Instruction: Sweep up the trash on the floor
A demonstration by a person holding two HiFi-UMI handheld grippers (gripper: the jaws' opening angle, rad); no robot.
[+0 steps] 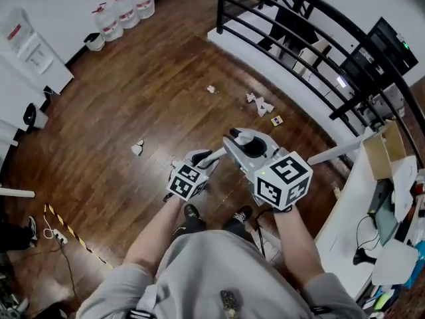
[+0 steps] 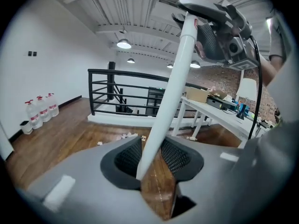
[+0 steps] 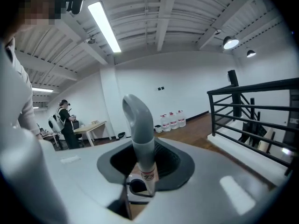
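Both grippers hold one broom. My left gripper (image 1: 201,161) (image 2: 150,160) is shut on its white pole (image 2: 173,87), which rises between the mesh pads toward the right gripper. My right gripper (image 1: 240,143) (image 3: 144,171) is shut on the broom's grey curved top handle (image 3: 139,125) (image 1: 251,140). The broom's head is hidden below my hands. Crumpled paper trash lies on the wooden floor ahead: a cluster (image 1: 260,104) (image 2: 124,136) near the railing step, a small scrap (image 1: 211,89), a yellow bit (image 1: 276,120), and a white piece (image 1: 137,148) to the left.
A black railing (image 1: 299,38) on a white step runs across the far right. A white table (image 1: 355,205) with a cardboard box (image 1: 376,155) stands at the right. Water bottles (image 1: 126,8) line the far wall. Striped tape and a cable (image 1: 70,232) lie at the left. Another person (image 3: 66,123) stands by a desk.
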